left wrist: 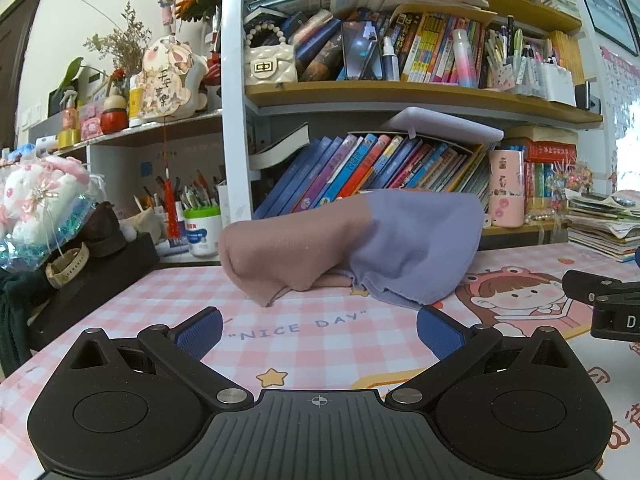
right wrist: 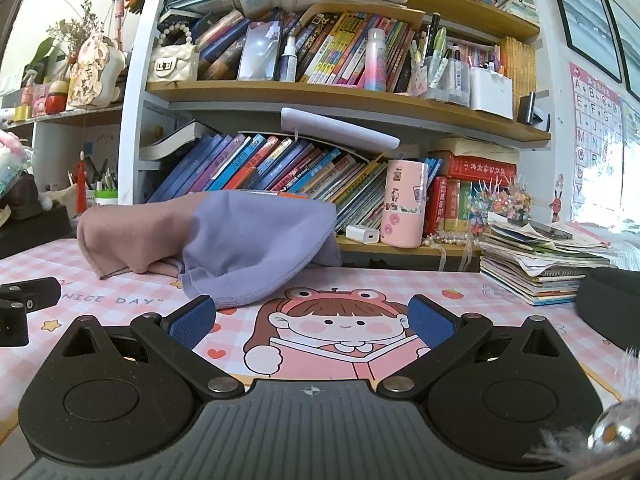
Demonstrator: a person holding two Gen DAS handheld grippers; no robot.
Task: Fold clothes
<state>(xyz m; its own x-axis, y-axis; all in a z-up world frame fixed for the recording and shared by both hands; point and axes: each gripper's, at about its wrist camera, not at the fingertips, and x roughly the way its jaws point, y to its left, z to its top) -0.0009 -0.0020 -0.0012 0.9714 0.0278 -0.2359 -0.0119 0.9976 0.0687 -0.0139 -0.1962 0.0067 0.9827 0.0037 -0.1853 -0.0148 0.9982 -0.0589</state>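
Behind your desk a bookshelf [left wrist: 400, 96] fills the far wall, its two tiers crammed with leaning books, pens and trinkets. Below it spreads the pink checked desk mat [left wrist: 160, 304], printed with "NICE DAY" and a cartoon girl in a frog hat.

On the far part of that mat, just in front of the lower shelf, sits your garment [left wrist: 352, 248]: a two-tone cloth, dusty pink on its left half and lavender on its right, bunched into a loose hump with its hems trailing on the mat. From the right wrist view the same garment [right wrist: 224, 240] lies far and to the left.

To the far right a stack of magazines [right wrist: 536, 268] rests on the mat. A pink cylindrical cup [right wrist: 404, 208] stands on the low shelf ledge just right of the garment.

Your left gripper [left wrist: 319, 330] hovers near the mat, its blue pads spread wide with nothing between them, a little short of the garment. Your right gripper [right wrist: 312, 322] is likewise spread wide and empty, its left pad near the lavender hem but apart from it.
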